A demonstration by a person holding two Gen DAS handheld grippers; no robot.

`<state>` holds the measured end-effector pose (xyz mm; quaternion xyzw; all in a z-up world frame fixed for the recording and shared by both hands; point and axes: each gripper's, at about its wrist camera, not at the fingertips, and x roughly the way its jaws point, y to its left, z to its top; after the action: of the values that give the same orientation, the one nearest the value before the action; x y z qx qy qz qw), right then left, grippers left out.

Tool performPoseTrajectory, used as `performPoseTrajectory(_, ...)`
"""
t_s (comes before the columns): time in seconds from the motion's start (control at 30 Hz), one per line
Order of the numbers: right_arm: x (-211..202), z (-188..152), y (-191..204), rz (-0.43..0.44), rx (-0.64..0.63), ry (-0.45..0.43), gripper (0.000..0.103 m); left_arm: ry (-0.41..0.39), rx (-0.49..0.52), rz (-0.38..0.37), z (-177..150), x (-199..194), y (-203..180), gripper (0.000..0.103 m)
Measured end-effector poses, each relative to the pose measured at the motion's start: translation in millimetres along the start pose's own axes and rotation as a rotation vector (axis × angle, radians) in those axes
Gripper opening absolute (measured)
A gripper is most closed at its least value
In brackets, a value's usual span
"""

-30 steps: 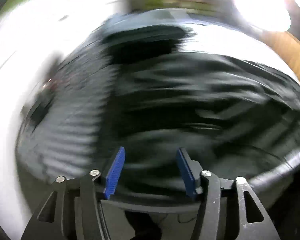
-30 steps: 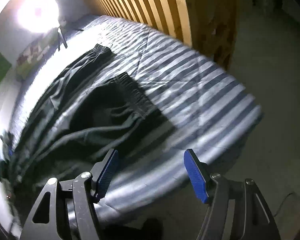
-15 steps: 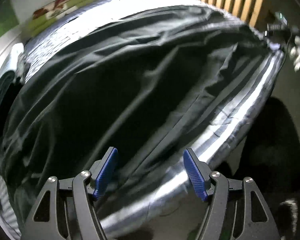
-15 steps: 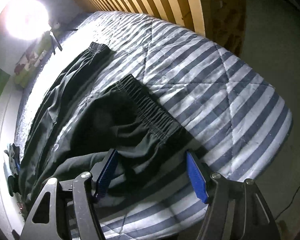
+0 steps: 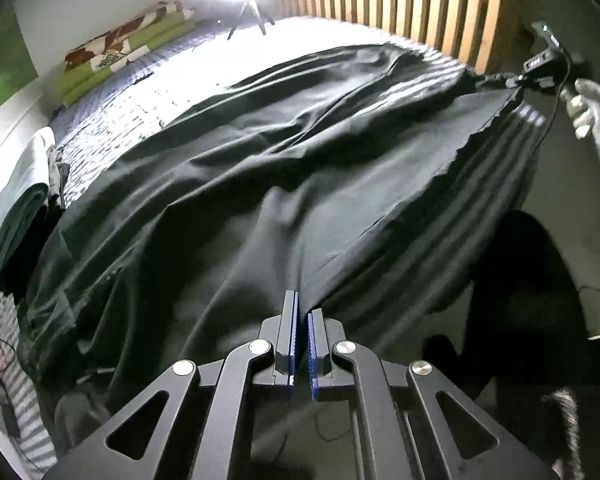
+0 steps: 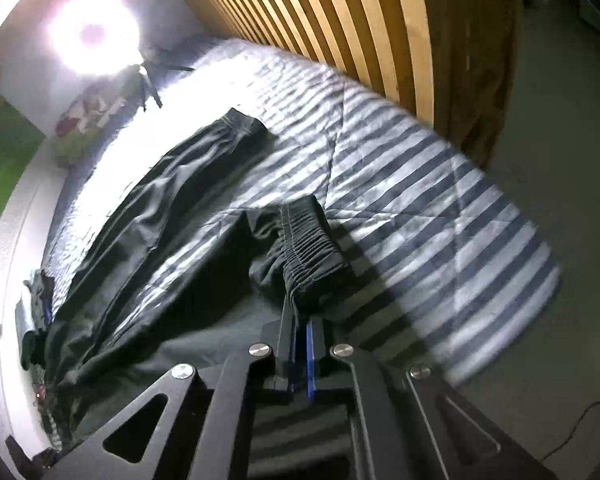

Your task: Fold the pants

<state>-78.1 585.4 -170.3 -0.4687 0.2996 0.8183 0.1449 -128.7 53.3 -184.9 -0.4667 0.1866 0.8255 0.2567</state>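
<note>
Black pants [image 5: 284,168] with striped sides lie spread over a striped quilt [image 6: 440,208]. My left gripper [image 5: 302,300] is at the pants' near edge, its jaws closing with the blue pads pressed on a fold of the black fabric. In the right wrist view my right gripper [image 6: 302,316] has its jaws closing on the gathered elastic end [image 6: 308,248] of the near leg, which is bunched up. The other leg's cuff [image 6: 240,128] lies flat farther back. The left wrist view shows the right gripper [image 5: 540,68] in a gloved hand [image 5: 592,112], pulling the fabric taut.
A slatted wooden headboard [image 6: 340,20] runs along the bed's far side. A bright lamp on a tripod [image 6: 94,36] glares at the back. A folded green patterned blanket [image 5: 128,48] and folded clothes [image 5: 16,208] lie at the bed's edges. Bare floor [image 6: 560,120] lies to the right.
Both grippers stood open before and now pinch the pants. The left one swept sideways to the near edge. The right one took the elastic end and lifted it slightly, bunching the leg.
</note>
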Motion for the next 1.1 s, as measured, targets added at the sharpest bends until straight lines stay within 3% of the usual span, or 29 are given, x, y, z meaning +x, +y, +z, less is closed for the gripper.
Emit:
performPoseTrajectory(0.1,-2.0,-14.0,-3.9,-0.084,-0.056,0.027,0.006,0.081,0.014,-0.102,-17.4,2.8,-8.3,0.007)
performPoseTrajectory(0.17,9.3,-22.0,-10.1,-0.148,-0.09,0.091,0.019,0.145,0.043,-0.112,-27.6,13.0,-16.1,0.008)
performPoseTrajectory(0.2,15.5,-25.3,-15.1,-0.177,-0.098,0.134,0.032,0.17,0.046,-0.117,-31.5,15.9,-20.0,0.009)
performPoseTrajectory(0.23,17.4,-27.4,-20.4,-0.212,-0.095,0.151,0.034,0.182,0.04,-0.127,-33.1,16.6,-18.8,0.009)
performPoseTrajectory(0.3,7.7,-26.7,-25.8,-0.223,-0.104,0.114,0.034,0.157,0.011,-0.14,-28.7,8.0,-10.6,0.01)
performPoseTrajectory(0.4,-16.0,-13.4,-21.5,-0.145,-0.107,0.016,0.041,0.085,-0.027,-0.127,-8.3,-10.9,6.3,0.015)
performPoseTrajectory(0.47,-20.7,1.5,-13.8,-0.121,-0.123,-0.03,0.047,0.029,-0.002,-0.051,10.6,-18.6,13.6,0.023)
performPoseTrajectory(0.53,-11.9,17.8,-3.7,-0.122,-0.157,-0.036,0.049,0.011,-0.01,-0.032,29.1,-15.7,25.3,0.048)
performPoseTrajectory(0.57,-2.2,25.9,2.5,-0.124,-0.166,-0.023,0.05,0.008,-0.046,-0.049,37.8,-14.8,34.2,0.055)
performPoseTrajectory(0.6,9.1,33.9,4.2,-0.121,-0.163,-0.002,0.051,0.0,-0.083,-0.067,44.0,-16.5,42.1,0.062)
performPoseTrajectory(0.7,40.4,46.9,-2.3,-0.119,-0.124,0.048,0.051,-0.032,-0.182,-0.107,57.3,-22.1,73.5,0.066)
performPoseTrajectory(0.9,82.8,41.5,0.8,-0.087,-0.141,0.152,0.052,0.081,-0.14,0.001,78.1,37.0,90.3,0.068)
performPoseTrajectory(0.93,85.2,38.6,3.1,-0.097,-0.149,0.154,0.047,0.08,-0.157,-0.009,77.3,44.7,90.6,0.068)
performPoseTrajectory(1.0,82.7,32.8,14.3,-0.122,-0.217,0.129,0.027,0.052,-0.232,-0.053,71.7,44.9,98.5,0.068)
performPoseTrajectory(1.1,67.1,35.6,27.4,-0.18,-0.26,0.028,0.023,-0.03,-0.328,-0.042,57.0,22.5,117.9,0.068)
